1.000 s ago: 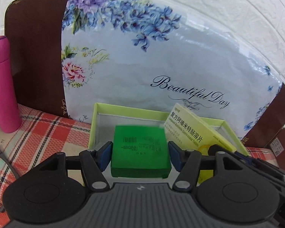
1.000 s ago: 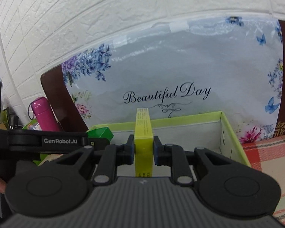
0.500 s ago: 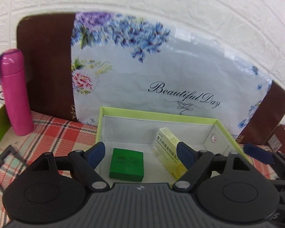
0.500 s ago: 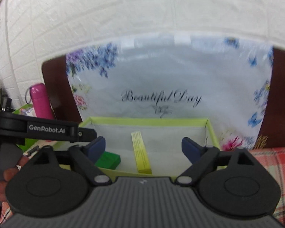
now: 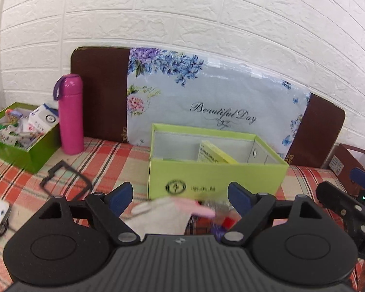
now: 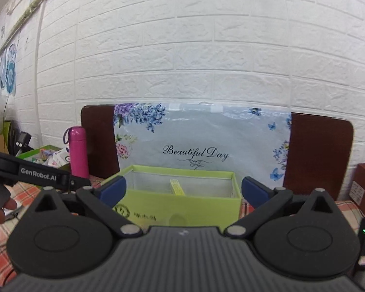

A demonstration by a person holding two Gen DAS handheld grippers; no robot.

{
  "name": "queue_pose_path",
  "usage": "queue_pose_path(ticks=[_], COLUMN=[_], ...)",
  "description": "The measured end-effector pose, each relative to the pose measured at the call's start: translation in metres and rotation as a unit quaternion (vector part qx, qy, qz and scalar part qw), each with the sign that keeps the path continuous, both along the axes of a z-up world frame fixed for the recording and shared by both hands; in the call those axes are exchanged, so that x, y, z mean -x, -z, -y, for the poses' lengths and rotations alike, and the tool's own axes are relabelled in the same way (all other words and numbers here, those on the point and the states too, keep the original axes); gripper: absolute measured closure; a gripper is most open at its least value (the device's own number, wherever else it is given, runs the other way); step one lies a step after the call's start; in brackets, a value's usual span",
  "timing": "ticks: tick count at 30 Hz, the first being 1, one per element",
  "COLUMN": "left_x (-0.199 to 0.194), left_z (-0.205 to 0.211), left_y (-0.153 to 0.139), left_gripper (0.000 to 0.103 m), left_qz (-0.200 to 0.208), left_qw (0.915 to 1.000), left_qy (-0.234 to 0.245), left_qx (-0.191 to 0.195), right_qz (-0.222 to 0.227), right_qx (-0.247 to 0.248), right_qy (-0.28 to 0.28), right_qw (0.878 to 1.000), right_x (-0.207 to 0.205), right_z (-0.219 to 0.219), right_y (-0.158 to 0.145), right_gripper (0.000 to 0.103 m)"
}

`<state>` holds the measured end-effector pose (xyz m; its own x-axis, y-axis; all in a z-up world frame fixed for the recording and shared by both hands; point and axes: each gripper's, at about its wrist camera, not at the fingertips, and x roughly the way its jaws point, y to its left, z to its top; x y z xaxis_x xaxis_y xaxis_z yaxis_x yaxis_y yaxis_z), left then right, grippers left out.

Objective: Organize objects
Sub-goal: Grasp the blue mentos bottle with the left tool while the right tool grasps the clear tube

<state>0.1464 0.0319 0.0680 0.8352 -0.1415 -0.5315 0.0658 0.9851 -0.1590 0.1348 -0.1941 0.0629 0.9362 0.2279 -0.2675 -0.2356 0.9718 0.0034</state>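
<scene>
Box [image 5: 216,177] interior half hidden, foreground cloth [image 5: 163,216] blurred

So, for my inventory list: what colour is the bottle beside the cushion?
Pink bottle, purple strap; clearest in the left wrist view.

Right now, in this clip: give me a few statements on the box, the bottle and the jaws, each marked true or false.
1. The yellow carton lies inside the light green box. True.
2. The pink bottle lies on its side. False: it stands upright on the checked cloth.
3. The right gripper grips the yellow carton. False: its jaws are opening, with nothing between them.
4. The left gripper holds nothing. True: its jaws are opening and nothing is gripped.
5. The dark green box to the left of the bottle has packets in it. True.
</scene>
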Motion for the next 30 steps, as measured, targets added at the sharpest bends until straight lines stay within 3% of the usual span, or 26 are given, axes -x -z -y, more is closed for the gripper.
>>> queue_pose_path(ticks=[10,16,19,22,26,28,29,30], left_x=[0.057,0.06,0.058,0.054,0.057,0.058,0.058,0.058], left_z=[0.003,-0.009,-0.018,-0.025,-0.025,-0.02,-0.015,-0.011], left_y=[0.046,0.088,0.102,0.109,0.107,0.104,0.103,0.103], left_gripper=[0.015,0.015,0.015,0.015,0.015,0.015,0.015,0.015], left_qz=[-0.018,-0.065,-0.078,-0.098,-0.096,-0.091,-0.09,-0.09], left_qw=[0.9998,0.9976,0.996,0.9934,0.9922,0.9927,0.9929,0.9929], left_qy=[0.001,-0.017,-0.031,-0.039,-0.013,0.003,0.012,0.019], left_qx=[0.001,0.018,0.03,0.046,0.079,0.079,0.077,0.076], right_qz=[-0.018,-0.071,-0.093,-0.11,-0.129,-0.14,-0.148,-0.158], right_qx=[-0.035,-0.025,-0.007,0.007,0.035,0.061,0.068,0.069], right_qy=[0.012,-0.007,-0.026,-0.043,-0.059,-0.056,-0.052,-0.047], right_qw=[0.999,0.997,0.995,0.993,0.989,0.987,0.985,0.984], right_x=[0.074,0.078,0.077,0.07,0.064,0.063,0.062,0.061], right_z=[0.012,-0.009,-0.027,-0.044,-0.058,-0.06,-0.06,-0.058], right_y=[0.043,0.084,0.103,0.116,0.125,0.13,0.132,0.135], right_gripper=[0.0,0.002,0.009,0.014,0.019,0.038,0.057,0.069])
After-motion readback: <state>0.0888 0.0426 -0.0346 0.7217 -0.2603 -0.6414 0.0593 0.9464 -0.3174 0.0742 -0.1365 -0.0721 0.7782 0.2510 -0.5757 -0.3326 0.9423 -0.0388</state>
